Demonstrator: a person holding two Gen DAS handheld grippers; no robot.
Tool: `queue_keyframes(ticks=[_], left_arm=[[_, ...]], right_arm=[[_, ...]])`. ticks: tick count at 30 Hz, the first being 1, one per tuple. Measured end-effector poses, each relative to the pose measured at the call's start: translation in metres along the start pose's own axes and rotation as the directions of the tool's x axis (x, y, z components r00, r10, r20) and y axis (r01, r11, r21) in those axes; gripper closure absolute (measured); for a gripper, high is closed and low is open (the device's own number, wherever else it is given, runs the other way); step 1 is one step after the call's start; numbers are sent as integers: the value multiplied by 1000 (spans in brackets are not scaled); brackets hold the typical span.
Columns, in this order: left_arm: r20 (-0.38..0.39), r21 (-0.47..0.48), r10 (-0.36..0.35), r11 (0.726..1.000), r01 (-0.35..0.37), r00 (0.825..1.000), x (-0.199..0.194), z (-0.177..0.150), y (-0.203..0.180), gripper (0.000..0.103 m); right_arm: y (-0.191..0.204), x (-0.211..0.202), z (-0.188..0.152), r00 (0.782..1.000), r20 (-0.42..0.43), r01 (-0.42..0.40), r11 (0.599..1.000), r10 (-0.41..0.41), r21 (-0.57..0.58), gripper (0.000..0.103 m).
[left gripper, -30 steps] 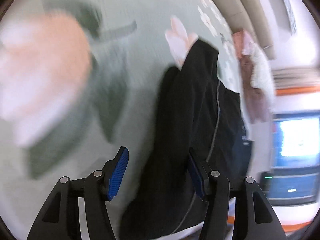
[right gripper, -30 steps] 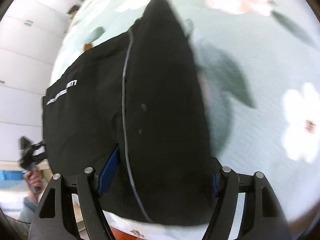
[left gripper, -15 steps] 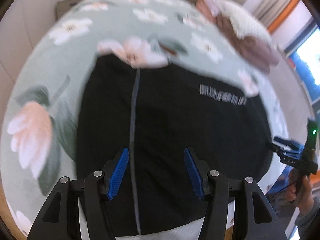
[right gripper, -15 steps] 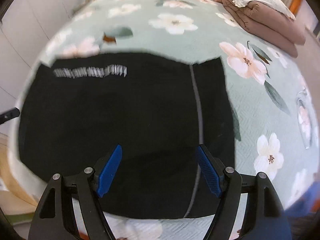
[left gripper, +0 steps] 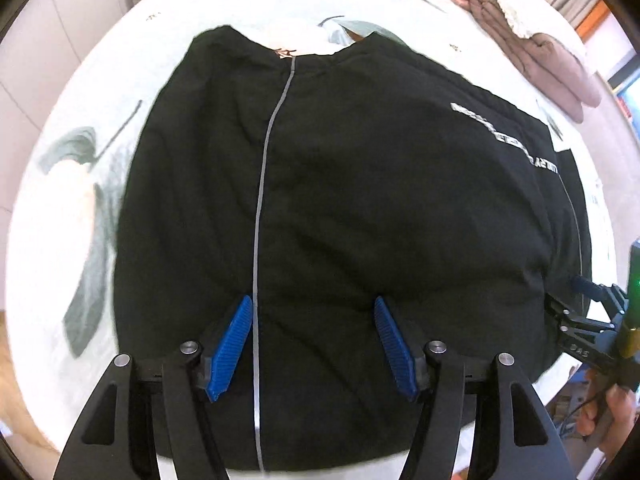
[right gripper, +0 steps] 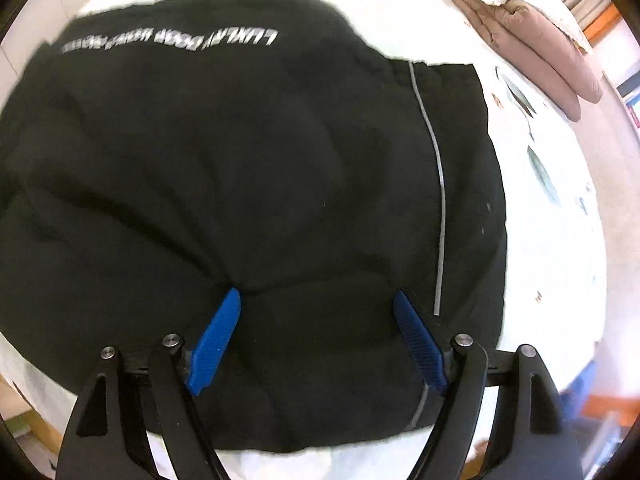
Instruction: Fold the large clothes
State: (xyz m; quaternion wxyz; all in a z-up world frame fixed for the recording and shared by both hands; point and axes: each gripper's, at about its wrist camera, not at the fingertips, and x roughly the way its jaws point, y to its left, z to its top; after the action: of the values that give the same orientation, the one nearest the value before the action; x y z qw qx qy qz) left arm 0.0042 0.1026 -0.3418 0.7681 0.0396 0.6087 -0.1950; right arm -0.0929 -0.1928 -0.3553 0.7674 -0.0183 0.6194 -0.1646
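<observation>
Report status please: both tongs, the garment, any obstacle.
Left tongs open, right tongs open, both empty. Black garment lies spread on floral bedspread. Folded blankets far off, nothing in the way.

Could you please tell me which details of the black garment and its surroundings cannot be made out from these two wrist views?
- White lettering on the black garment: smeared by motion blur in the right wrist view, unreadable.
- Garment's near hem: hidden behind the left hand-held gripper and right hand-held gripper.
- Bedspread pattern: washed out by overexposure.
- Folded blanket: cut off by the frame edge.
</observation>
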Motion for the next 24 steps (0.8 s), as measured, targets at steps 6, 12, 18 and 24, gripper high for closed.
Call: queue_keyframes(ticks=[6,12,18,24], left_arm=[[-47,15,-1,1000,2,999,-51,-23,-12,37],[74,57,32,998,-36,997,-141,-22,-27,37],[246,87,25,995,-48,969,-235,4,-62,37],[415,150,20,985,-90,909,-316,33,-97,38]], right_arm=[[0,-9,-11,983,-173,-49,997,58,59,16],[-23,-84,-13,978,-108,-158,970,180,184,16],[-27,-190,5,973,61,-229,951,222,205,16],[-38,-307,46,951,284,-176,968,121,178,15]])
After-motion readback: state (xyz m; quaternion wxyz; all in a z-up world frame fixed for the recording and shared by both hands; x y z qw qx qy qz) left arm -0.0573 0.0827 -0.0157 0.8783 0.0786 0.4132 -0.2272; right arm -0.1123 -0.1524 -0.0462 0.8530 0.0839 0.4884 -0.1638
